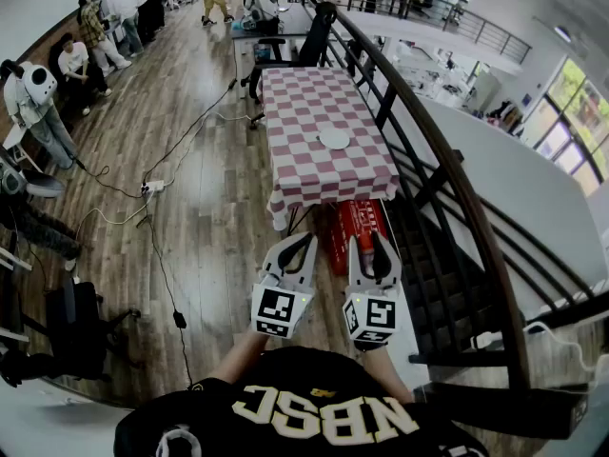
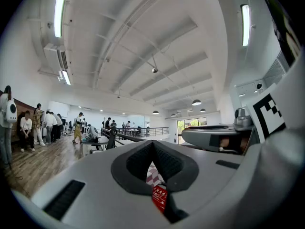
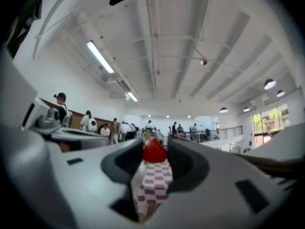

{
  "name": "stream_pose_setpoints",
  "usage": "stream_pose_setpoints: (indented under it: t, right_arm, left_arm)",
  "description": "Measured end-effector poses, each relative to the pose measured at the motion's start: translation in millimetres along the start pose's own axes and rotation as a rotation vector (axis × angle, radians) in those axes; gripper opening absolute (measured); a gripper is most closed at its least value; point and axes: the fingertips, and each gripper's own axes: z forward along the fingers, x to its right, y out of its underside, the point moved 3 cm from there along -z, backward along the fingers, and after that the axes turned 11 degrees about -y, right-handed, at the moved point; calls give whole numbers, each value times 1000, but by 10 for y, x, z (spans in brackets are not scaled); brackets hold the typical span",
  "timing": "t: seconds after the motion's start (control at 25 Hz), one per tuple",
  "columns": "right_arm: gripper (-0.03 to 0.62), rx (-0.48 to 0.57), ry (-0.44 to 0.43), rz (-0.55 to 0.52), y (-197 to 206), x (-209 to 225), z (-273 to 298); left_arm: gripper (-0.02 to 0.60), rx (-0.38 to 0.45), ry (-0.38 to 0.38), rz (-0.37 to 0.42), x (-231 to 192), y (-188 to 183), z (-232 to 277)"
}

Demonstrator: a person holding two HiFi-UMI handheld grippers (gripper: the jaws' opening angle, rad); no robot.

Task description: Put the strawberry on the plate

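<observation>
While the person stands well back from the checkered table (image 1: 303, 98), the strawberry (image 3: 155, 151) is nowhere near the plate (image 1: 334, 139). It's sitting right between the tips of the right gripper (image 1: 370, 240). In the right gripper view the berry fills the gap from one of the dark fingers (image 3: 190, 162) across to the other, so the jaws are clamped on it at a fairly wide spread, with the checkered cloth showing through the slot below it. From the head view I honestly can't pick the berry out, since the red crate (image 1: 362, 219) under the table sits right behind the jaws. The left gripper (image 1: 306, 239) is held just beside the right one, both pointing level toward the table. Its fingers (image 2: 138, 163) meet at the tips with nothing between them, just a sliver of cloth and crate showing through lower down. The white plate is bare, near the middle of the tabletop. A dark railing (image 1: 447, 174) runs along the right, and people (image 1: 95, 36) stand along the far left wall.
</observation>
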Motion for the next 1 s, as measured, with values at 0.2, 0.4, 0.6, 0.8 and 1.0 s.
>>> stream_pose_setpoints:
  t: [0.2, 0.4, 0.6, 0.8, 1.0]
  right_arm:
    - [166, 21, 15, 23, 25, 316, -219]
    - [166, 17, 24, 68, 121, 582, -363]
    - [166, 7, 37, 116, 254, 755, -451]
    - [166, -31, 26, 177, 503, 813, -449]
    - [166, -90, 19, 187, 781, 918, -140]
  left_arm:
    - [9, 15, -21, -27, 353, 0, 75]
    - [9, 2, -36, -39, 630, 88, 153]
    - [9, -4, -56, -29, 775, 134, 200]
    - [9, -57, -54, 2, 891, 317, 188]
    - [9, -77, -36, -22, 745, 517, 559]
